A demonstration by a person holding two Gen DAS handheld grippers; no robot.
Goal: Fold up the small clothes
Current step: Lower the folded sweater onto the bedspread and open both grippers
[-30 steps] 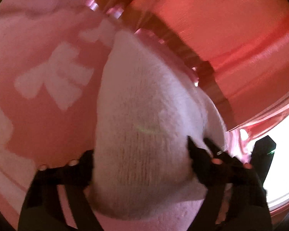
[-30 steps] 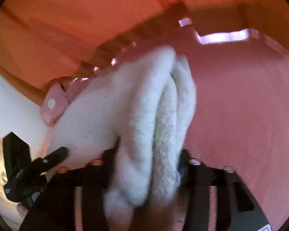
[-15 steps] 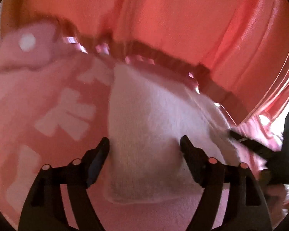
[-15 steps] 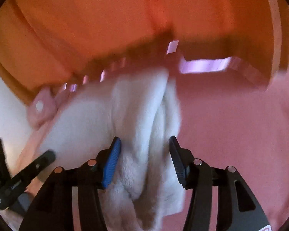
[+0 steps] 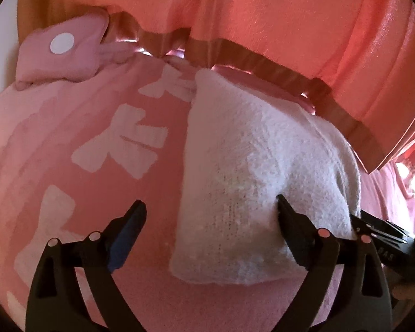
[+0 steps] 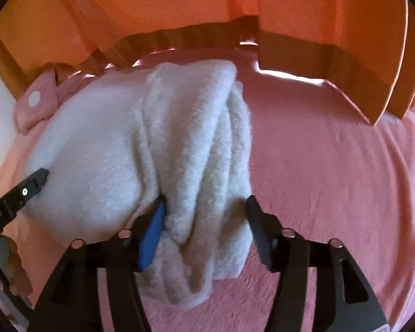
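A folded white knit garment (image 5: 249, 171) lies on a pink bedspread (image 5: 69, 166) with white print. My left gripper (image 5: 210, 215) is open, its jaws standing either side of the garment's near left edge. In the right wrist view the garment (image 6: 157, 152) shows its stacked folded layers end-on. My right gripper (image 6: 206, 207) is open, its jaws around the folded edge without clamping it. The left gripper's finger (image 6: 27, 188) shows at the left of the right wrist view, and the right gripper's finger (image 5: 379, 229) at the right of the left wrist view.
A small pink pillow with a white dot (image 5: 63, 49) lies at the far left. Orange curtains (image 6: 207, 5) hang behind the bed, with a bright gap (image 6: 290, 74) at their hem. Plain pink bedspread (image 6: 332, 166) stretches to the right of the garment.
Both grippers opened and let go of the garment, which now lies flat on the bed. Both have drawn back a little from it.
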